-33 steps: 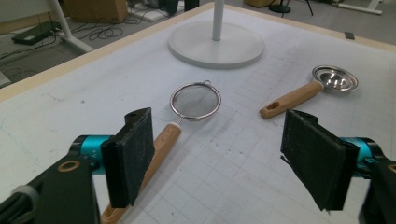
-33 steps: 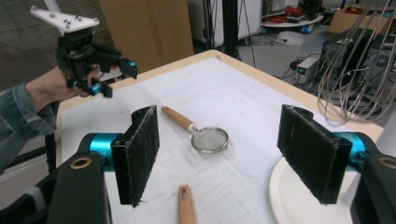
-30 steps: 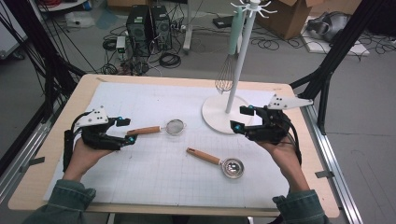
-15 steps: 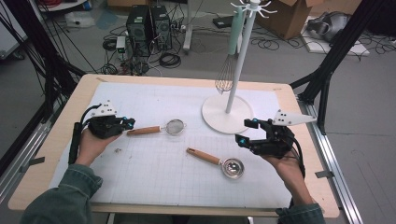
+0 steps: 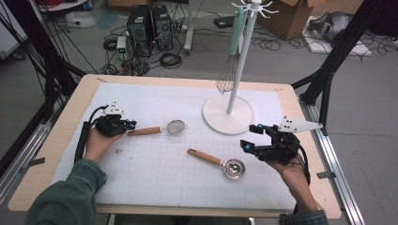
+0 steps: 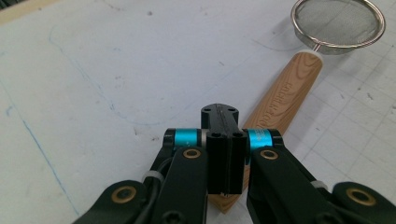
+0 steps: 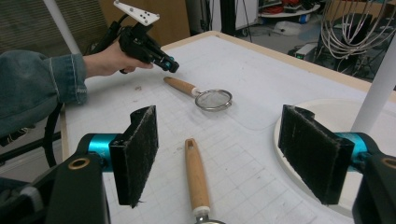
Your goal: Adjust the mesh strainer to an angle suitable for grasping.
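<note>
A small mesh strainer (image 5: 176,126) with a wooden handle (image 5: 145,131) lies on the white mat (image 5: 155,178) at about 9 o'clock from the white stand's base (image 5: 220,119), handle pointing toward 9 o'clock. The left gripper (image 5: 127,125) sits at the handle's tip; in the left gripper view its jaws are pressed together with nothing between them, just above and beside the handle end (image 6: 275,116), the mesh bowl (image 6: 338,21) up at 1 o'clock. To take the strainer cleanly, the jaws would likely need to part, straddle the handle across its width a little in from the tip, and close squarely so the piece does not swing.

A second strainer (image 5: 233,168) rests at 6 o'clock from the stand, its handle (image 5: 204,157) pointing toward 10 o'clock. The right gripper (image 5: 252,138) hovers just at 3 o'clock of it, jaws spread wide and empty, its pads (image 7: 142,149) framing that handle (image 7: 196,177). A whisk (image 5: 226,79) hangs from the stand.
</note>
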Motion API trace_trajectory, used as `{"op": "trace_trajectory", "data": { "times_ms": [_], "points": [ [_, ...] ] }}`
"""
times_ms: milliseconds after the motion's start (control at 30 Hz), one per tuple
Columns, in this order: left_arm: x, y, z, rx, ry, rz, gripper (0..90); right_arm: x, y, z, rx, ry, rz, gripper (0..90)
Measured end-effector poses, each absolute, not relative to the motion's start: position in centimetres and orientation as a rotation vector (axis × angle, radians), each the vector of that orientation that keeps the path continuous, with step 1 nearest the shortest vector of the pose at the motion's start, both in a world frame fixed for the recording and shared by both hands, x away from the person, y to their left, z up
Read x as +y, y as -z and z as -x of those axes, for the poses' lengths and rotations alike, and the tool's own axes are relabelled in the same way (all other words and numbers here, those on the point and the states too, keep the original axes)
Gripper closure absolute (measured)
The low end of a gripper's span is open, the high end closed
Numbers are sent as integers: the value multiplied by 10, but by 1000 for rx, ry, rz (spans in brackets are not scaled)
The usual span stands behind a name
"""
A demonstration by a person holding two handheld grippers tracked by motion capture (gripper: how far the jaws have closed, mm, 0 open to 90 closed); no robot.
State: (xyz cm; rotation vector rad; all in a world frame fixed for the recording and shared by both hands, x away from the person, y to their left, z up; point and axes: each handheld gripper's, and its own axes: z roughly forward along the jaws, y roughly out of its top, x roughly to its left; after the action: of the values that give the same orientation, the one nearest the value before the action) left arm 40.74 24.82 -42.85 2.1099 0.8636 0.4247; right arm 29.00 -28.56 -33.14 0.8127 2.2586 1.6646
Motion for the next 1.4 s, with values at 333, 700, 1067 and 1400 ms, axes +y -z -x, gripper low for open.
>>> {"op": "trace_trajectory", "data": {
  "times_ms": [333, 700, 1067, 1400],
  "points": [
    [254, 438, -415, 897, -377, -2110, 896, -286, 337, -290, 2259, -1658, -809, 279],
    [253, 440, -413, 868, -303, -2128, 896, -288, 341, -290, 2257, -1656, -823, 273],
    [249, 440, -406, 806, -260, -2186, 896, -283, 343, -291, 2269, -1653, -818, 273],
    [245, 439, -392, 736, -229, -2225, 896, -277, 345, -294, 2281, -1652, -799, 273]
  ]
}}
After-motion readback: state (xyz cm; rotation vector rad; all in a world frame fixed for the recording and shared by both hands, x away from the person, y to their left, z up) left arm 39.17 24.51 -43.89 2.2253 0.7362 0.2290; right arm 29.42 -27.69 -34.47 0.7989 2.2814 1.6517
